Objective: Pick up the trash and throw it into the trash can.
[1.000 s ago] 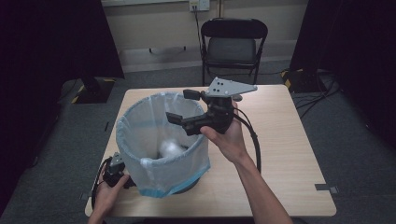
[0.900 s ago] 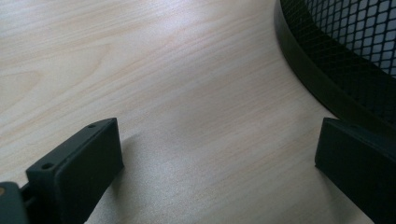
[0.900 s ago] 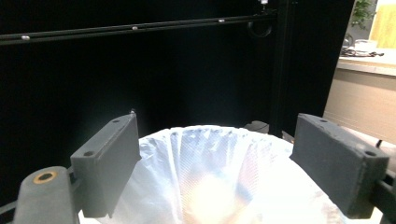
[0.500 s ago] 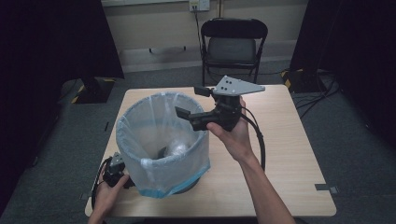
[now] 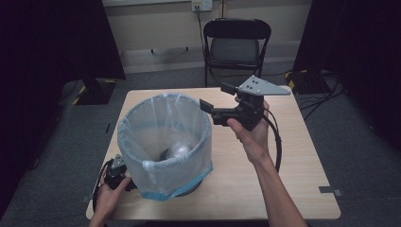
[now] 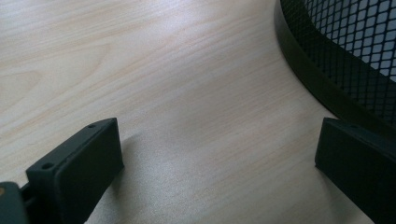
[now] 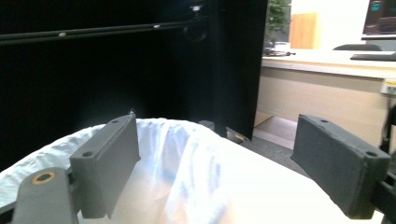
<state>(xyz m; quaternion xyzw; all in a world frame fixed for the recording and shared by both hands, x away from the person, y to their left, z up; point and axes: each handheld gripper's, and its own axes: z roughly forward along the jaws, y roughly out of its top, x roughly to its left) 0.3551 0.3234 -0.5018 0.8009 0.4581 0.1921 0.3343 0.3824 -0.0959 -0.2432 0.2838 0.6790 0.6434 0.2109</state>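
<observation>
Your right gripper, jaws spread and empty, hovers at the upper right rim of the thin translucent pale-blue plastic bag lining the black mesh wastebasket at frame centre. Your left gripper, also spread, rests low on the light wooden tabletop beside the basket's base. That film looks light, limp and slippery; pinch the folded rim. A crumpled wad lies inside; nothing stands in the way.
</observation>
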